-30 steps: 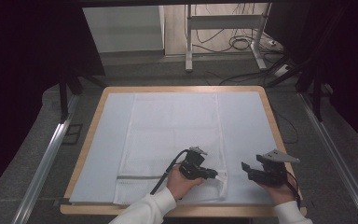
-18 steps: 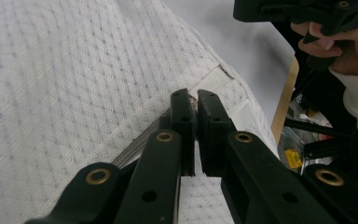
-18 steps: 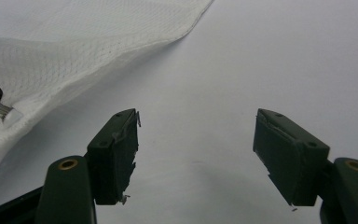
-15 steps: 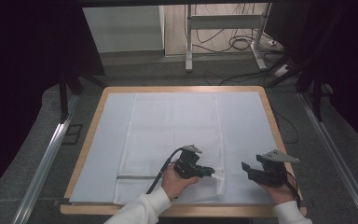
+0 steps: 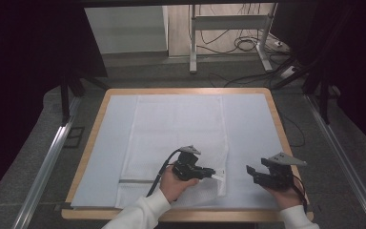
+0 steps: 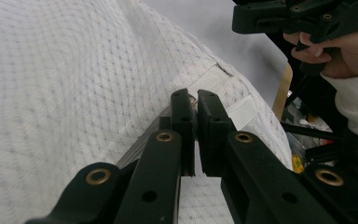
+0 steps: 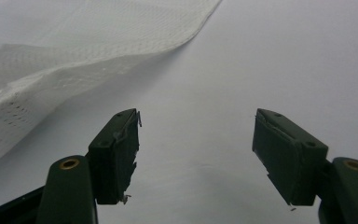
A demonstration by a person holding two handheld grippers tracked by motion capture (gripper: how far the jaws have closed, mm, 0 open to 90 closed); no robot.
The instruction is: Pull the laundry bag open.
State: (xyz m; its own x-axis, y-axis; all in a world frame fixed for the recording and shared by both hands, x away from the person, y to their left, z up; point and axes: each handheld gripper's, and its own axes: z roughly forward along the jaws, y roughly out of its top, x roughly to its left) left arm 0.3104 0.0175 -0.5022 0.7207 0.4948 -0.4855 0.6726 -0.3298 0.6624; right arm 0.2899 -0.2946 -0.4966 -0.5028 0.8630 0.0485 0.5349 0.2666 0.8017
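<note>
Near edge, high view: two forearms in white sleeves come in from the bottom, each hand on a black two-jaw hand-held gripper.

Left gripper (image 5: 208, 172), near the front edge and right of the table's middle, points right. Left gripper view: left gripper (image 6: 196, 105) has its jaws pressed together with only a thin slit between them, pinching the hemmed near-right corner of the white waffle-weave cloth towel (image 6: 65, 79). Small white sewn label (image 6: 241, 111) sits on the hem just beside the jaw tips. The pinched corner is raised a little; the fabric slopes up to the jaws.

Right gripper (image 5: 252, 174), well apart from the left one, sits at the front right and points left toward the towel's right edge. Right gripper view: right gripper (image 7: 196, 128) has its jaws spread wide, nothing between them, above the pale blue-white table cover (image 7: 261, 60). Whether the jaw tips touch the cover – cannot tell. Towel (image 7: 98, 32) edge lies ahead and to the left in this view, clear of the jaws.

Farther out, high view: towel (image 5: 178, 129) lies flat, lengthwise, down the middle of the cover (image 5: 252, 119), running from the far edge to the front. A grey stripe (image 5: 136, 181) crosses its near end. Light wooden table rim (image 5: 97, 114) frames the cover.

Beyond the table: grey floor, a metal stand (image 5: 228, 36) with cables around it
</note>
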